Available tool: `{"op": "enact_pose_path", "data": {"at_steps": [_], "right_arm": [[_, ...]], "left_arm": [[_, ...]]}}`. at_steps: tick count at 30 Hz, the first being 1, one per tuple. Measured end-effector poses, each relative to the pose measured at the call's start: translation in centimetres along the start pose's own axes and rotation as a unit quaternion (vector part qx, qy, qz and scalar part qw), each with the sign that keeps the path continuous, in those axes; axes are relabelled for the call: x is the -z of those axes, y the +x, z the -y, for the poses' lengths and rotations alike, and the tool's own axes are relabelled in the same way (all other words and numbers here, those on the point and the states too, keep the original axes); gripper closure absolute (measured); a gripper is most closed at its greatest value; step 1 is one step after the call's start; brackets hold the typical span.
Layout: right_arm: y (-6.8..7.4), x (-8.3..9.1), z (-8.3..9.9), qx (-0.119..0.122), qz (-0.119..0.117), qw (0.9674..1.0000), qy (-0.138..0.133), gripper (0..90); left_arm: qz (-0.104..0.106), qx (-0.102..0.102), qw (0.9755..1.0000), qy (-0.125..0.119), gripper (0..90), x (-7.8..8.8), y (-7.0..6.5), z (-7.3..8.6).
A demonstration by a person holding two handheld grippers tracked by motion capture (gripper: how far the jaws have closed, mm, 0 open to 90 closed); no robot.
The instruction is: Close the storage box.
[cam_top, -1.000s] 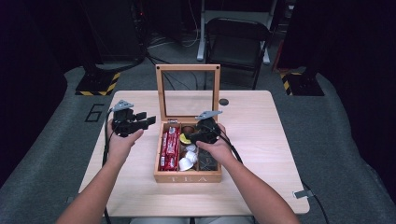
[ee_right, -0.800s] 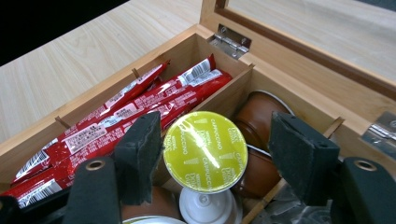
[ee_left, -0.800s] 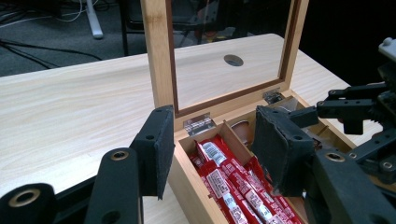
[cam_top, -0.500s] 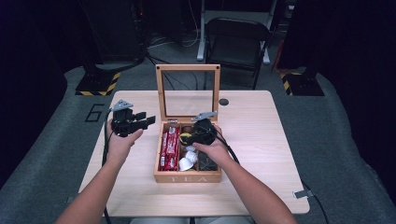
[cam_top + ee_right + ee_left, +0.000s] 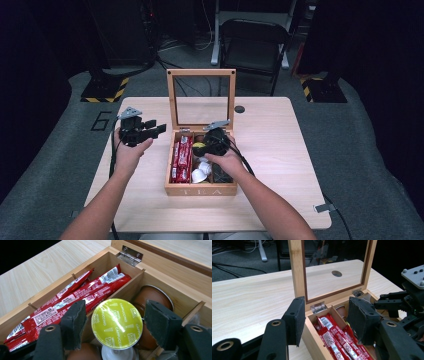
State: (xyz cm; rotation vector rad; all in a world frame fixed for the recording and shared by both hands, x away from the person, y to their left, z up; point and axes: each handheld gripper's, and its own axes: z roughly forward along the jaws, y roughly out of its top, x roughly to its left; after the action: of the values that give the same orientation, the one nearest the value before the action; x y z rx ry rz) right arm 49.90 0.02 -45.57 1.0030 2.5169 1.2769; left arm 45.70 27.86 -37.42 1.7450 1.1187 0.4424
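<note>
A wooden tea box (image 5: 200, 190) stands on the table with its glass lid (image 5: 201, 73) upright. Red packets (image 5: 75, 297) fill its left compartment (image 5: 337, 340). My right gripper (image 5: 116, 326) reaches into the middle compartment. Its jaws have just been opening, and a yellow-lidded cappuccino capsule (image 5: 117, 320) lies between the pads with a gap on each side. A brown capsule (image 5: 152, 296) sits behind it, and the yellow lid (image 5: 199, 146) also shows from above. My left gripper (image 5: 156, 129) hovers left of the box, open and empty (image 5: 325, 315).
The box's right compartment holds dark items (image 5: 221, 172). White capsules (image 5: 200, 172) lie in the middle one. A round hole (image 5: 239, 109) sits in the tabletop (image 5: 280, 150) behind the box. A folding chair (image 5: 255, 45) stands beyond the far edge.
My right gripper has shifted slightly left and down over the middle compartment, and the yellow lid now shows beside it. The left hand has kept still.
</note>
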Motion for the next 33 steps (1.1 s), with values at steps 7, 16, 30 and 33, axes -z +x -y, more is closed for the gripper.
{"op": "enact_pose_path", "data": {"at_steps": [7, 16, 30, 33], "right_arm": [[-0.2, -0.5, 0.1, -0.004, -0.002, 1.0000, 0.005, 33.3], [-0.3, -0.8, 0.3, -0.009, -0.005, 0.9999, 0.012, 32.8], [-0.4, -1.1, 0.3, -0.019, -0.008, 0.9996, 0.020, 30.6], [-0.5, -1.1, 0.3, -0.017, -0.010, 0.9996, 0.020, 31.5]], "left_arm": [[0.001, 0.001, 1.0000, 0.000, 48.3, 0.0, 0.1, 0.0], [0.004, -0.002, 1.0000, -0.003, 48.3, 0.1, -0.1, 0.0], [0.004, -0.002, 1.0000, -0.003, 48.3, 0.1, -0.1, 0.0], [0.003, -0.001, 1.0000, -0.004, 48.3, 0.1, -0.2, 0.0]]}}
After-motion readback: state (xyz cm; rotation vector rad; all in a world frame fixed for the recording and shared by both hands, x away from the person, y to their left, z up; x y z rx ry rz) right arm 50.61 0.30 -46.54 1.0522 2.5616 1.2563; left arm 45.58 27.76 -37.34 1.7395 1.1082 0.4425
